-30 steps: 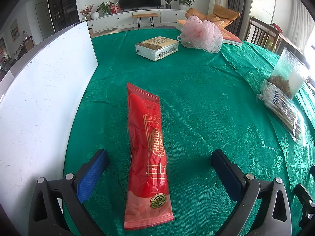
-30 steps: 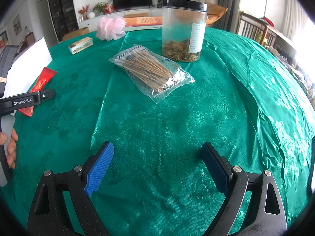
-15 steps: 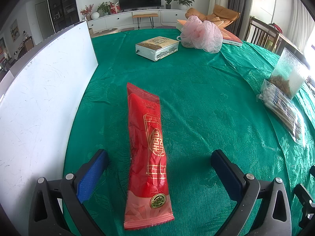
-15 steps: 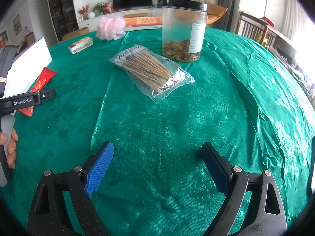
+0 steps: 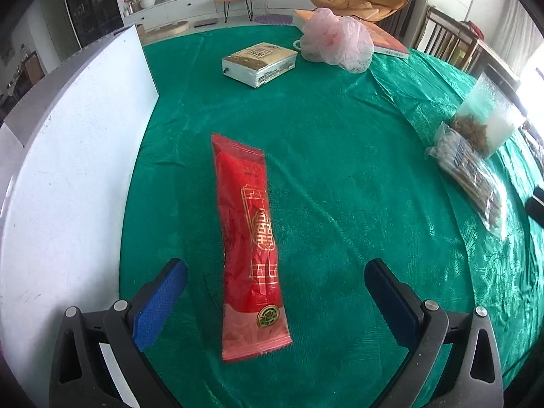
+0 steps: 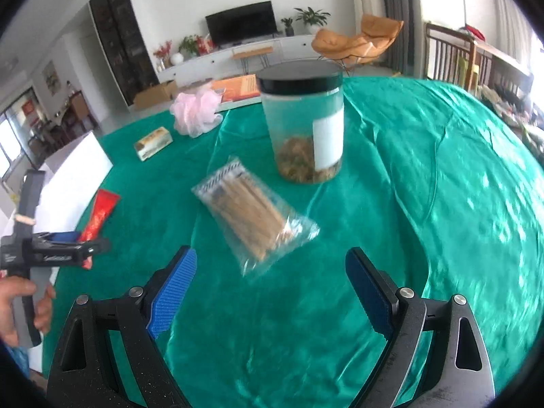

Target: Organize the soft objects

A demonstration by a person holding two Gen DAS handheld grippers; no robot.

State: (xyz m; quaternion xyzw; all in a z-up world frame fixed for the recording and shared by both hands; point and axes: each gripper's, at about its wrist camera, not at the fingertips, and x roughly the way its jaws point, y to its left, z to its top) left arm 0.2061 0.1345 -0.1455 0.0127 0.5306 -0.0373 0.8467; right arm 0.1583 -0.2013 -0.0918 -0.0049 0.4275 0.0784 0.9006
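Bright daylight is coming in from the right, glaring off the green cloth (image 6: 459,176). Motion blur is smearing the right wrist view, while the left is staying sharp. Fisheye bending is curving both views, with dark corners.

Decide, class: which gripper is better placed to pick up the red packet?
Left. The left gripper is open with the red packet lying between its fingers; the right gripper faces the stick bag.
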